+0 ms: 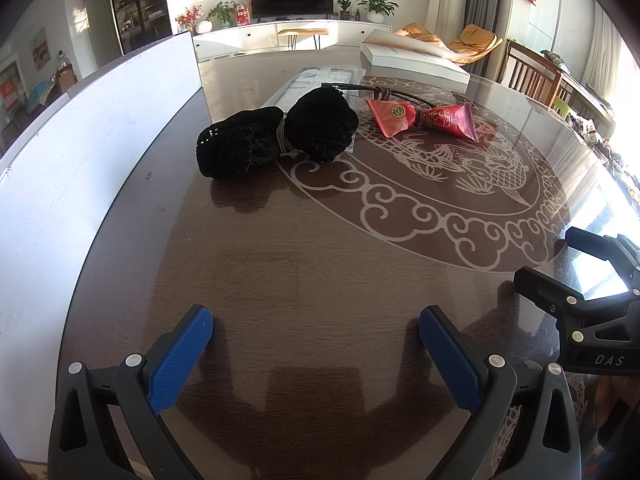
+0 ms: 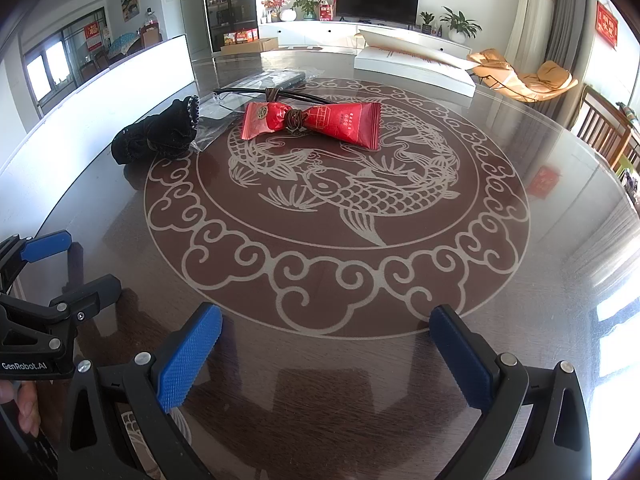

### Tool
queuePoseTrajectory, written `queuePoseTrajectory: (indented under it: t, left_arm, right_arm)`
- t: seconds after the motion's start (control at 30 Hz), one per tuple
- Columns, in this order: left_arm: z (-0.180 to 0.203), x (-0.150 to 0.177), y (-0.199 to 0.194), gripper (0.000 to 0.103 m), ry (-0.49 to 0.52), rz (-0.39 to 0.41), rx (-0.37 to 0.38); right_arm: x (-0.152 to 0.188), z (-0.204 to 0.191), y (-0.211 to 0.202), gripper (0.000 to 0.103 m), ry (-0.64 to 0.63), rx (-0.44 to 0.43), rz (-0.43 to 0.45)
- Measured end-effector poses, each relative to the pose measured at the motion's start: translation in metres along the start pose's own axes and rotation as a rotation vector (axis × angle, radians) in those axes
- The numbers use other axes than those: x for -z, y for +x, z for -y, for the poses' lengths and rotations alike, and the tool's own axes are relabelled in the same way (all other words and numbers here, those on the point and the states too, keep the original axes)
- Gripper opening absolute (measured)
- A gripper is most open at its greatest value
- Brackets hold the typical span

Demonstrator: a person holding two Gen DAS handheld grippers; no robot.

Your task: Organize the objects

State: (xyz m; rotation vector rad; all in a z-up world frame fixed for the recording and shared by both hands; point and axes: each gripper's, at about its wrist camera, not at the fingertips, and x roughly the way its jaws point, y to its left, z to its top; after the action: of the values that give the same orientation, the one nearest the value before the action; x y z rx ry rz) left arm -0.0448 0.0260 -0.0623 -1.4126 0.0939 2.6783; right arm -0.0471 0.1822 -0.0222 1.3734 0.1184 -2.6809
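A black knitted bundle (image 1: 276, 140) tied at its middle with brown cord lies on the round glass table (image 1: 320, 272), ahead of my left gripper (image 1: 316, 336), which is open and empty. A red packet (image 1: 422, 118) tied with brown cord lies to its right. In the right wrist view the red packet (image 2: 312, 122) lies far ahead, with the black bundle (image 2: 156, 136) to its left. Thin black cables (image 2: 256, 92) tied with cord lie behind the packet. My right gripper (image 2: 326, 338) is open and empty over the table's near side.
A clear plastic bag (image 2: 216, 114) lies under the bundle and cables. A white flat box (image 2: 416, 66) sits at the table's far side. A white board (image 1: 80, 152) stands along the left edge. Wooden chairs (image 2: 604, 128) stand at the right. The other gripper (image 1: 592, 304) shows at the left view's right edge.
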Motion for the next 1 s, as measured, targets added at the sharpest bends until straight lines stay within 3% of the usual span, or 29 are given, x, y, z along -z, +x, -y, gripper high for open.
queuePoseTrajectory:
  t: [0.43,0.63,0.87,1.0]
  left_arm:
    - [-0.004,-0.001,-0.002,0.103,-0.008,-0.010,-0.001]
    - [-0.042,0.000,-0.006,0.103,-0.179,-0.012,-0.077]
    - [-0.077,0.004,-0.018,0.103,-0.366,0.041,0.019]
    - [-0.089,-0.015,-0.020,0.103,-0.357,0.084,0.049]
  right_arm:
    - [0.000,0.000,0.000,0.103,0.000,0.000,0.000]
    - [0.000,0.000,0.000,0.103,0.000,0.000,0.000]
    - [0.000,0.000,0.001,0.103,0.000,0.000,0.000]
    - [0.000,0.000,0.000,0.103,0.000,0.000,0.000]
